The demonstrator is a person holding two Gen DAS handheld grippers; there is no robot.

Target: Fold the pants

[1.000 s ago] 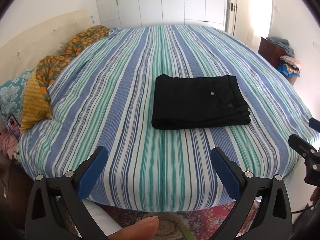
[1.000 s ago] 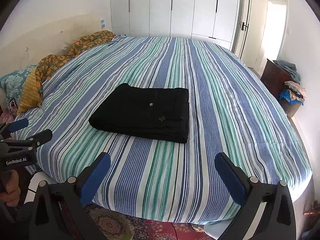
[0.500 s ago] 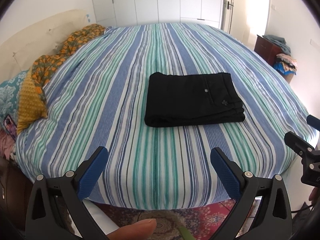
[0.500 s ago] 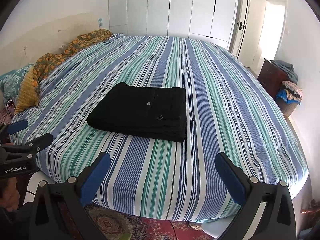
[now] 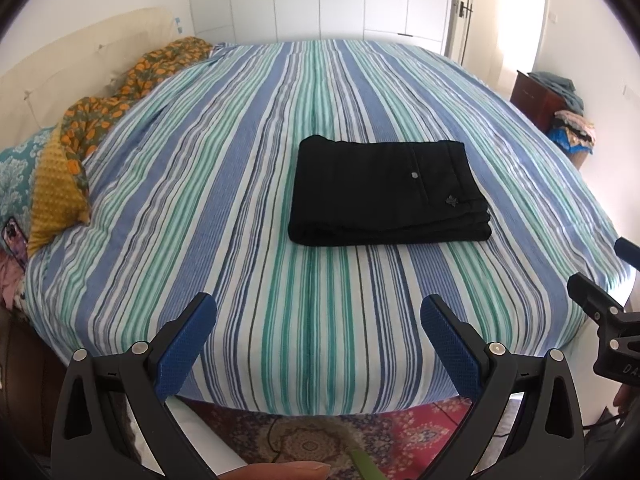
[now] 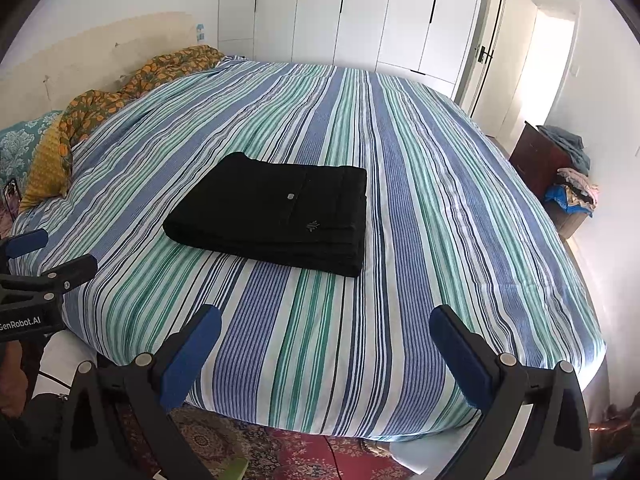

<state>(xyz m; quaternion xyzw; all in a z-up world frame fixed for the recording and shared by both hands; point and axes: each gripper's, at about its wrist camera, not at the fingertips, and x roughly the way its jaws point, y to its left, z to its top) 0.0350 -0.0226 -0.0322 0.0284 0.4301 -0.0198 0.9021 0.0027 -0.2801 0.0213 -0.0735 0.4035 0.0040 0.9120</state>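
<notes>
The black pants (image 5: 386, 192) lie folded into a flat rectangular stack on the striped bedspread (image 5: 256, 208), roughly at the middle of the bed and toward its right half as seen from the foot. The layered edges of the stack face the foot of the bed. A small button (image 5: 414, 175) and a small emblem (image 5: 451, 200) show on the top layer.

The left gripper (image 5: 318, 316) hangs above the foot edge of the bed, jaws spread wide with nothing between them. It is well apart from the pants. The right gripper (image 6: 325, 326) hangs in the same manner beside it, jaws likewise spread wide and empty, clear of the pants.

A patterned rug (image 6: 288, 450) covers the floor below the foot of the bed. An orange floral blanket (image 5: 120, 96) and a yellow pillow (image 5: 54, 192) lie along the left side by the headboard. White wardrobe doors (image 6: 360, 12) stand behind the bed. A dark wooden cabinet (image 6: 540, 160) with piled clothes stands by the right wall
</notes>
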